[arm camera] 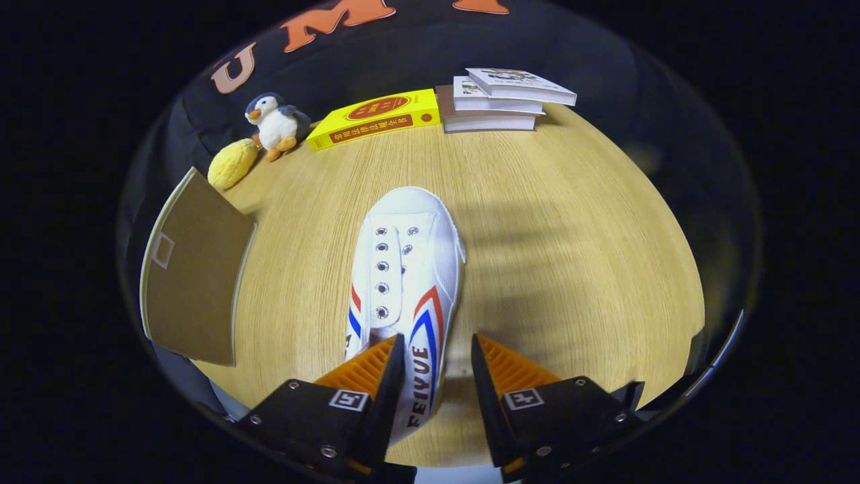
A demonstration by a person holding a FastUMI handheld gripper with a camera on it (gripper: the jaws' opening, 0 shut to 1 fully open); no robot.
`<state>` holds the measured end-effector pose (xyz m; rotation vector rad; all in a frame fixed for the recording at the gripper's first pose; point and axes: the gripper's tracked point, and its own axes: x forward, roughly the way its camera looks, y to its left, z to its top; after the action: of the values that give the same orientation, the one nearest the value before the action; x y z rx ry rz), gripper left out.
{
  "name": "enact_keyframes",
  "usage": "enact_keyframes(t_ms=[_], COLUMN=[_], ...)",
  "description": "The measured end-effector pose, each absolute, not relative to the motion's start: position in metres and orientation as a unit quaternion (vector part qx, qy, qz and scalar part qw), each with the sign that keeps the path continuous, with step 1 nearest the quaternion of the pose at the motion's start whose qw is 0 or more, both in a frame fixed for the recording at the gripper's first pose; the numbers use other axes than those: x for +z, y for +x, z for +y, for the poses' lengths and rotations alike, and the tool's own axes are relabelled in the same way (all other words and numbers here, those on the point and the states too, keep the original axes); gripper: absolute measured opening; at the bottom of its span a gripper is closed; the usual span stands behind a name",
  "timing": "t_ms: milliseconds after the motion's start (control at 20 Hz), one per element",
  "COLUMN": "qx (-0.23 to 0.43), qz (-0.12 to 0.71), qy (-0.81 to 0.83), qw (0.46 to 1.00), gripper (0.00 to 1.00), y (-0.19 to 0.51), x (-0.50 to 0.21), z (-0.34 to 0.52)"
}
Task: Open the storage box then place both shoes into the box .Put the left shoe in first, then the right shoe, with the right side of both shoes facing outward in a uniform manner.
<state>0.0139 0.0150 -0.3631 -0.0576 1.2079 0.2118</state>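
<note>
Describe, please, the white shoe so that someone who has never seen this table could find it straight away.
On the wooden table, the white shoe lies in the middle, toe pointing toward the yellow book and the stack of books at the far edge. Its heel end sits between the open fingers of the hand-held gripper. Red and blue side stripes and lace-less eyelets set it apart.

At the far side of the wooden table (537, 222) I see a penguin plush (275, 124) standing beside a yellow lemon-shaped toy (232, 163). A yellow book (376, 117) lies flat to their right; next to it sits a stack of three books (500, 101).
</note>
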Motion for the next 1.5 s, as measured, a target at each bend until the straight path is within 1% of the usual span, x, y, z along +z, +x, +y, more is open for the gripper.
enact_keyframes(t_ms=[100,200,300,350,400,450,500,550,750,850,1100,1500], qx=[0.094,0.089,0.093,0.096,0.094,0.086,0.079,0.072,0.066,0.075,0.094,0.142], qz=[0.58,0.59,0.587,0.577,0.568,0.562,0.561,0.559,0.535,0.524,0.494,0.458], qy=[-0.014,-0.005,-0.002,-0.009,-0.005,0.012,0.041,0.07,0.144,0.166,0.162,0.157], qw=[0.809,0.802,0.804,0.811,0.818,0.822,0.823,0.823,0.83,0.832,0.849,0.863], gripper=[0.37,0.33,0.33,0.3,0.22,0.17,0.04,0.01,0.0,0.0,0.0,0.0], y=[0.012,0.011,0.011,0.013,0.014,0.015,0.016,0.017,0.016,0.019,0.027,0.02], x=[-0.364,-0.365,-0.365,-0.363,-0.363,-0.362,-0.365,-0.363,-0.345,-0.329,-0.277,-0.201], z=[0.017,0.018,0.019,0.017,0.016,0.014,0.013,0.012,0.026,0.041,0.08,0.177])
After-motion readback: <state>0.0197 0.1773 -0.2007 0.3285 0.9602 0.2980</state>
